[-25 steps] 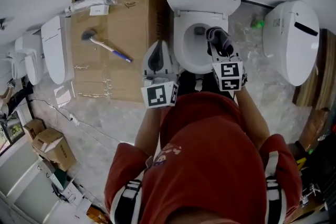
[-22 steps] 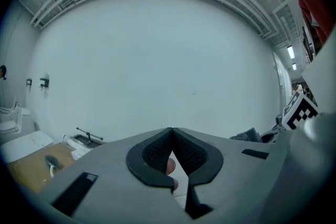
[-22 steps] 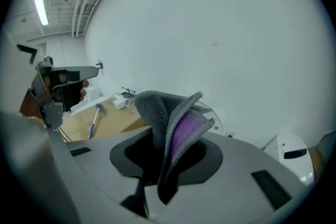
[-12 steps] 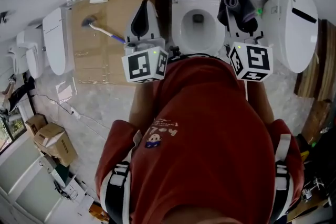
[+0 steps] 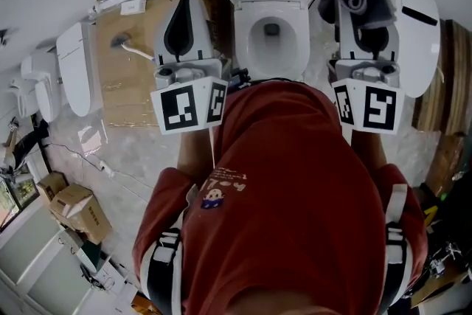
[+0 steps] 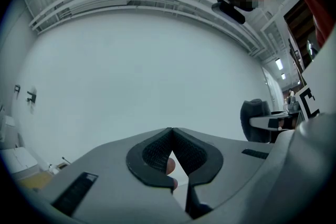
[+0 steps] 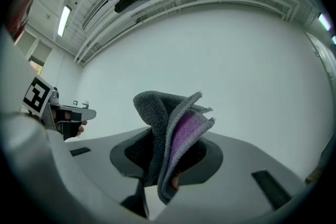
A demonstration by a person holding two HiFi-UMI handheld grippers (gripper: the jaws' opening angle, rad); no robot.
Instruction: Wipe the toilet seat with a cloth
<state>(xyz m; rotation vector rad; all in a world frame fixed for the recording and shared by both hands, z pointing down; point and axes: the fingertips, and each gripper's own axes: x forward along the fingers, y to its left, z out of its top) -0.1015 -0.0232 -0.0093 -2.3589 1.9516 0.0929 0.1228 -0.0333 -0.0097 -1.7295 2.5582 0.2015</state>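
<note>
Left claw (image 6: 170,132) is pinched shut with nothing in it, pointing roughly level at the white wall (image 6: 147,71). Right claw (image 7: 172,136) has the same pose and is clamped on the grey-and-purple cloth (image 7: 157,113), which stands folded above the tips. In the head view the claws sit either side of the toilet, clear of it. Toilet seat (image 5: 245,40) lies between them, lid up, cloth not touching it. Red shirt (image 5: 295,195) hides both forearms and the seat's front edge. Cloth covers the right pads.
</note>
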